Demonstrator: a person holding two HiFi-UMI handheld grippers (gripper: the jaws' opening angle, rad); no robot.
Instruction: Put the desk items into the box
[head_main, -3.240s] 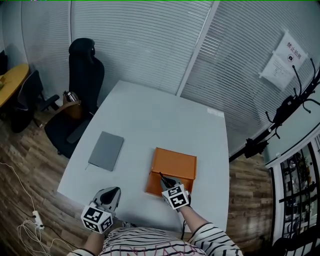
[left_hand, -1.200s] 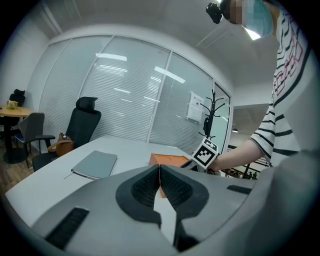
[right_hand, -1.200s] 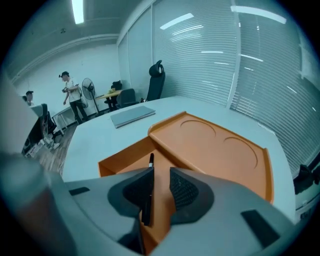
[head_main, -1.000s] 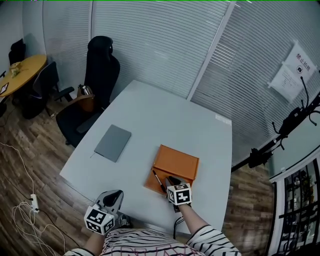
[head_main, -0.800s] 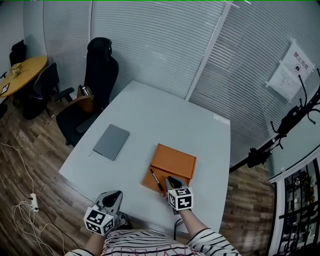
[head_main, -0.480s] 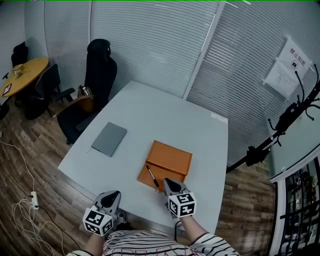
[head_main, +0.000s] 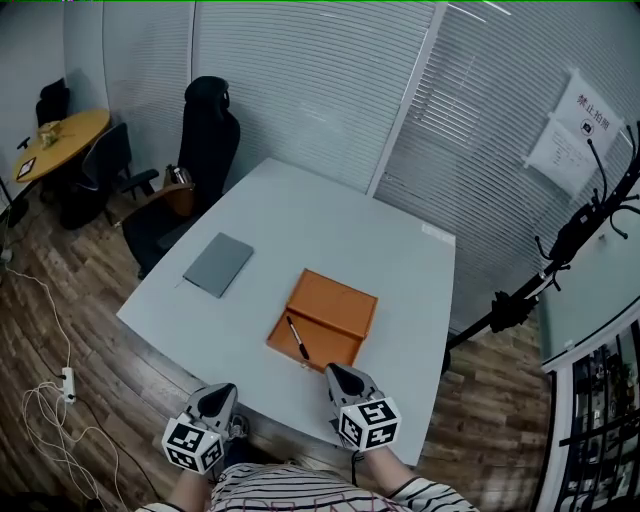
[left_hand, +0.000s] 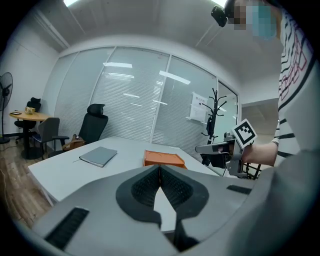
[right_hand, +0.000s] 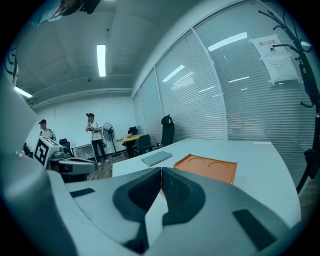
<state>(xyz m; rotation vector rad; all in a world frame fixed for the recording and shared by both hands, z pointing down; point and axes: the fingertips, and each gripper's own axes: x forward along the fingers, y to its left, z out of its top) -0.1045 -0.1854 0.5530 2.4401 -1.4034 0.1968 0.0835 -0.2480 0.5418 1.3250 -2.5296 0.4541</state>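
Note:
An orange box (head_main: 325, 318) lies flat on the white desk (head_main: 330, 240), with a black pen (head_main: 298, 338) lying in its near compartment. A grey notebook (head_main: 218, 264) rests on the desk to the left of the box. My right gripper (head_main: 333, 371) hovers shut and empty at the desk's near edge, short of the box. Shut and empty too, my left gripper (head_main: 222, 390) hangs lower left, off the desk. The left gripper view has the notebook (left_hand: 98, 155), the box (left_hand: 164, 158) and the right gripper (left_hand: 220, 148). The box (right_hand: 207, 166) and notebook (right_hand: 156, 158) show beyond the shut jaws in the right gripper view.
A black office chair (head_main: 205, 130) stands at the desk's far left corner, and a round yellow table (head_main: 58, 135) beyond it. Blinds cover glass walls behind the desk. A coat rack (head_main: 575, 235) stands at the right. Cables (head_main: 50, 400) lie on the wooden floor.
The right gripper let go of the pen, which now lies in the box, and drew back to the desk's near edge. The left gripper stayed low.

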